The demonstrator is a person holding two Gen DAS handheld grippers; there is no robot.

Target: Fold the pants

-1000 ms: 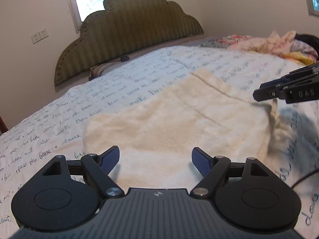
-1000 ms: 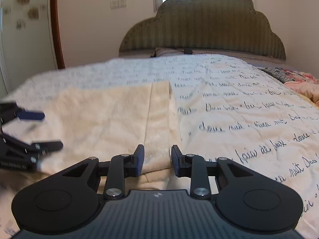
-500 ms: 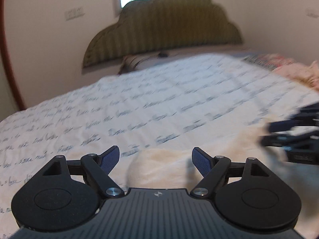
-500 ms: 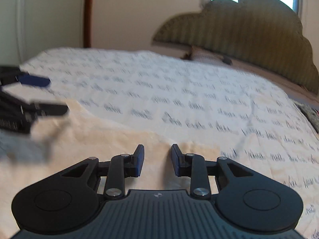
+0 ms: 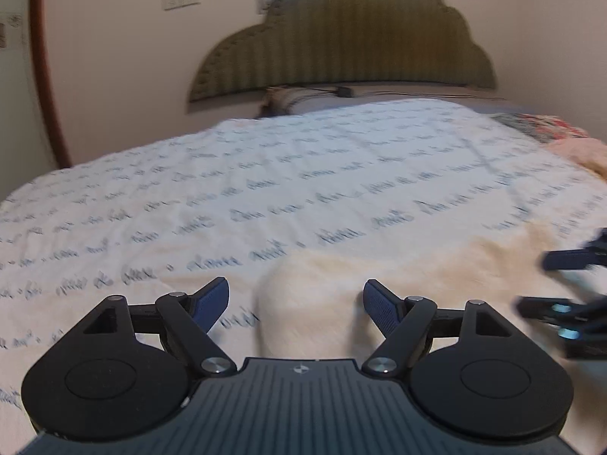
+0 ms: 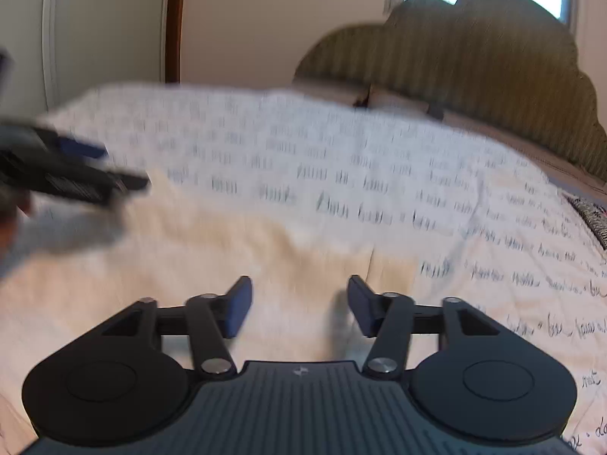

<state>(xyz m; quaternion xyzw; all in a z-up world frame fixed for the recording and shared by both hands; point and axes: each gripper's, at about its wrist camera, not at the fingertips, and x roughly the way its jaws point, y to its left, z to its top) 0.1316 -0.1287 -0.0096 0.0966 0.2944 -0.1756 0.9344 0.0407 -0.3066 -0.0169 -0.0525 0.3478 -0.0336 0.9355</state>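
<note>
Bed: script-print sheet [image 5: 303,174], headboard [image 5: 341,38] at 12 o'clock.
Pants: cream pants [image 5: 398,273] lie flat near both tools.
Change: right gripper [image 6: 299,303] had pinched cloth; jaws now opening, released, so that fold is laid.
Left gripper [image 5: 296,299]: spread, empty.
Room: bare sheet from 9 to 1 o'clock.

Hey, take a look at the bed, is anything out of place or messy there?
Nothing looks spilled or damaged. The cream pants lie on the script-print bedspread, folded. The only clutter is a heap of patterned fabric at the bed's far right edge, too blurred to identify.
</note>
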